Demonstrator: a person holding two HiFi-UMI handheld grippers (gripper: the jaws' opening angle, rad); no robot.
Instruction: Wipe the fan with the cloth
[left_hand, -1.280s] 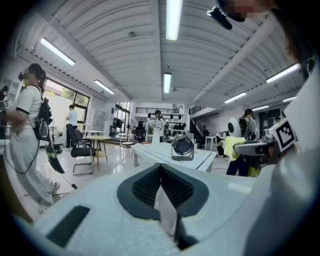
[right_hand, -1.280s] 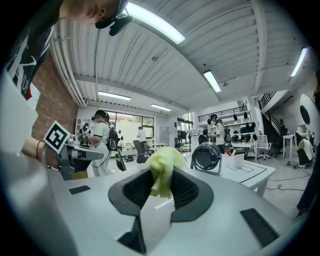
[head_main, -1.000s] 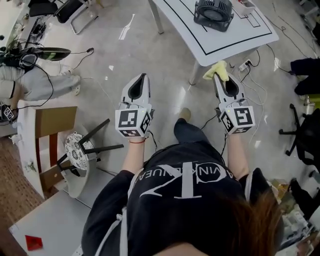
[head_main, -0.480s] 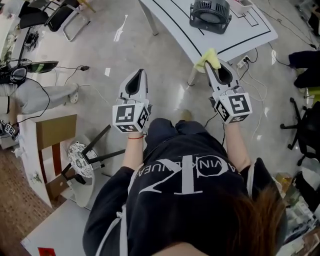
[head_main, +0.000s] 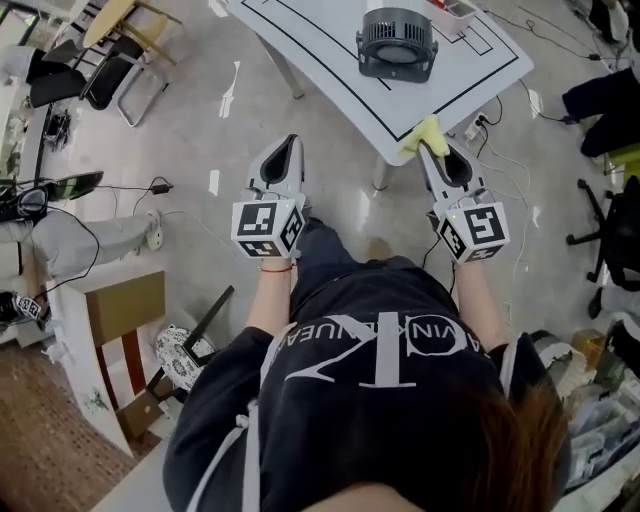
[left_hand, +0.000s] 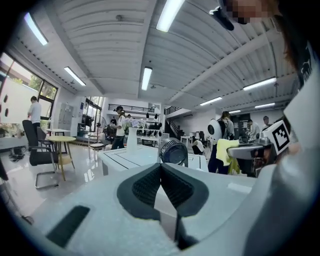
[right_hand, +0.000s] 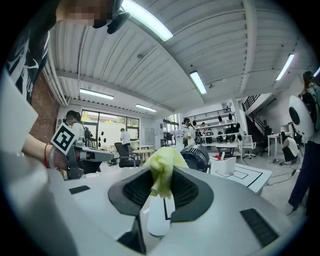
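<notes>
A small dark round fan (head_main: 397, 43) stands on the white table (head_main: 330, 55) ahead of me; the left gripper view has the fan (left_hand: 174, 151) just beyond my jaws, and the right gripper view has the fan (right_hand: 196, 157) slightly right of centre. My right gripper (head_main: 428, 146) is shut on a yellow-green cloth (head_main: 421, 135), which bunches out of the closed jaws at the table's near corner. In the right gripper view the cloth (right_hand: 164, 167) hangs over the jaw tips. My left gripper (head_main: 290, 142) is shut and empty, held over the floor short of the table.
Black lines mark the tabletop, and a white box (right_hand: 223, 165) stands behind the fan. Cables and a power strip (head_main: 476, 125) lie on the floor by the table leg. Chairs (head_main: 110, 70) stand at the far left, a wooden stand (head_main: 125, 340) lies near left, an office chair (head_main: 608, 230) at the right.
Both grippers have come forward toward the table, the left one more. The cloth now reaches the table's near corner, and the fan sits closer in the head view.
</notes>
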